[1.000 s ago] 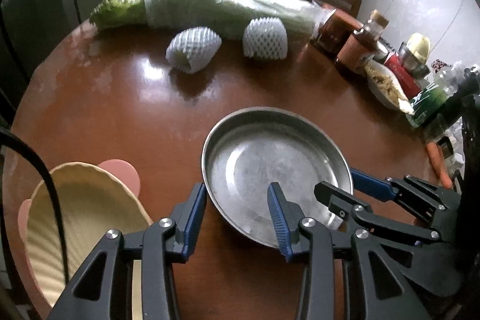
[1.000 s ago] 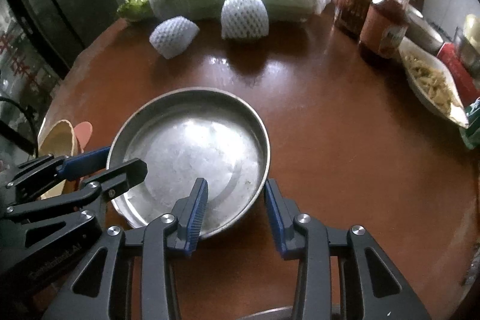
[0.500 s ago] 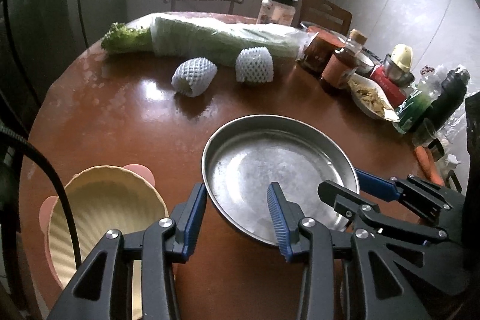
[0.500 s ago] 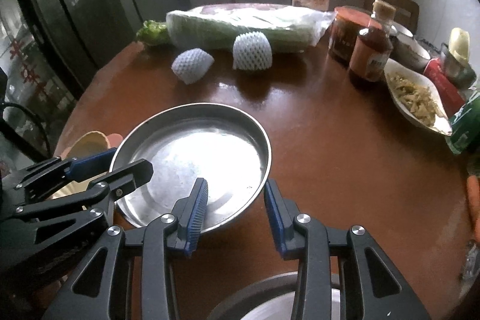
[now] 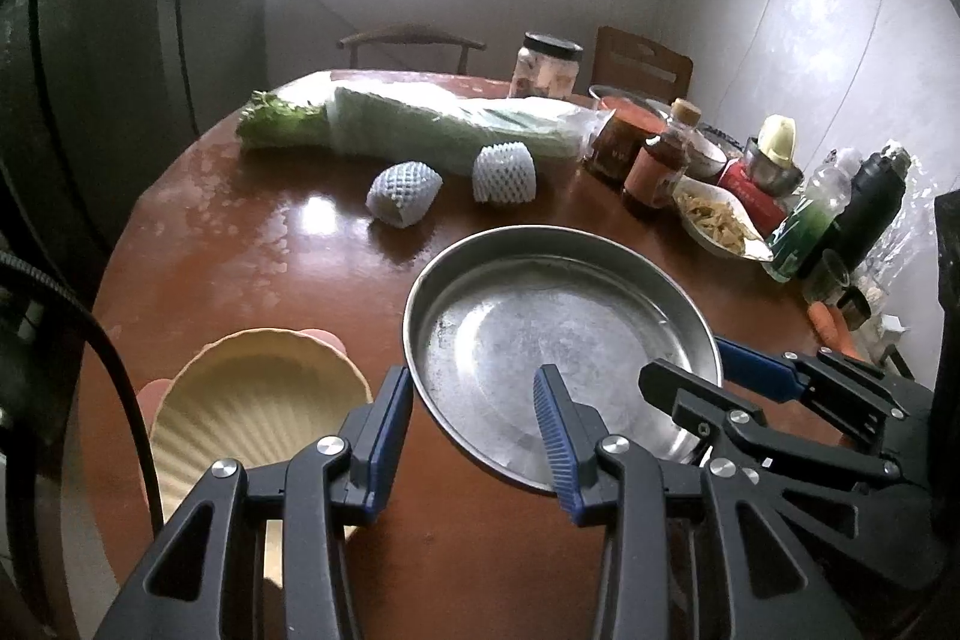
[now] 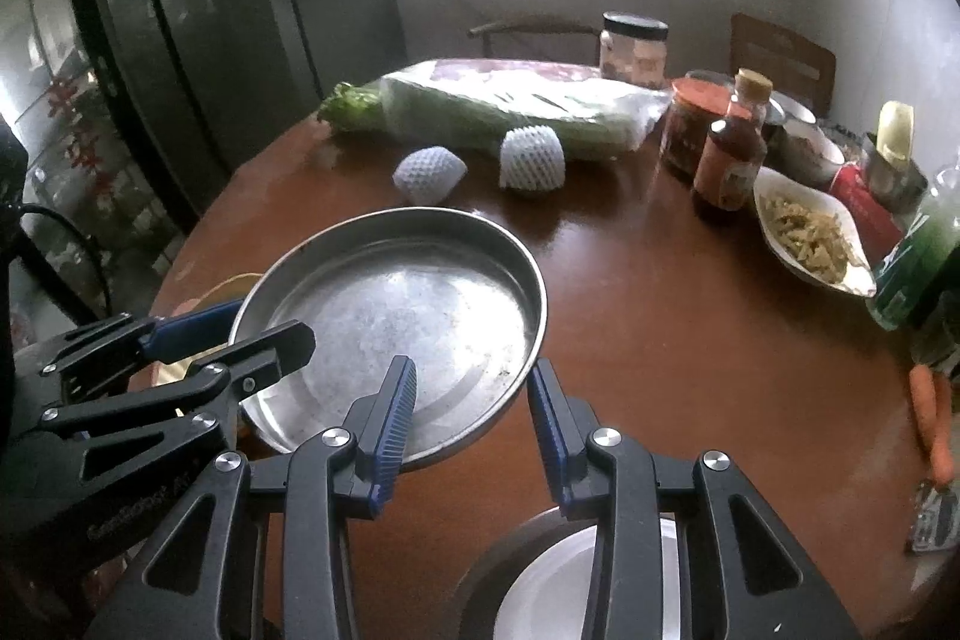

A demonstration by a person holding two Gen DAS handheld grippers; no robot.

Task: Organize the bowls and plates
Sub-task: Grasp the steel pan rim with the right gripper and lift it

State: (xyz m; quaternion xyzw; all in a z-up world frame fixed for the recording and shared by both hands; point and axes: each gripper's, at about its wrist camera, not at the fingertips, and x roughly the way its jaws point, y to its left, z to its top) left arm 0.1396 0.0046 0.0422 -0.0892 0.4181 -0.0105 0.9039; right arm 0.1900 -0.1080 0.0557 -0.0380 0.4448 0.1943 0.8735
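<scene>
- The left tongs (image 5: 474, 427) are standing spread, their blue pads straddling the near-left rim of the metal plate (image 5: 558, 316) without pinching it.
- The right tongs (image 6: 471, 412) are also standing spread, one pad over the plate's (image 6: 396, 316) near rim and the other just outside it, above bare wood.
- Each pair of tongs is showing in the other's view: the right tongs (image 5: 726, 382) are reaching in over the plate's right side, and the left tongs (image 6: 240, 334) are reaching in over its left side.
- The metal plate is sitting toward the near edge of the round brown bench (image 5: 252, 250), roughly midway between its left and right edges, and it is holding nothing.
- A cream ribbed bowl (image 5: 252, 412) is sitting just left of the plate at the near-left edge of the bench, resting on something pink (only slivers are showing).
- Another dish with a pale centre (image 6: 552, 580) is lying at the near edge, partly hidden under the right tongs.
- Toward the far edge, a wrapped cabbage (image 5: 444, 130) is lying lengthwise, with two foam-netted fruits (image 5: 405, 193) sitting just in front of it.
- Along the right edge, a sauce bottle (image 6: 729, 154), jars, a white dish of food (image 6: 810, 232), a green bottle (image 5: 807, 220) and a carrot (image 6: 927, 412) are crowding together.
</scene>
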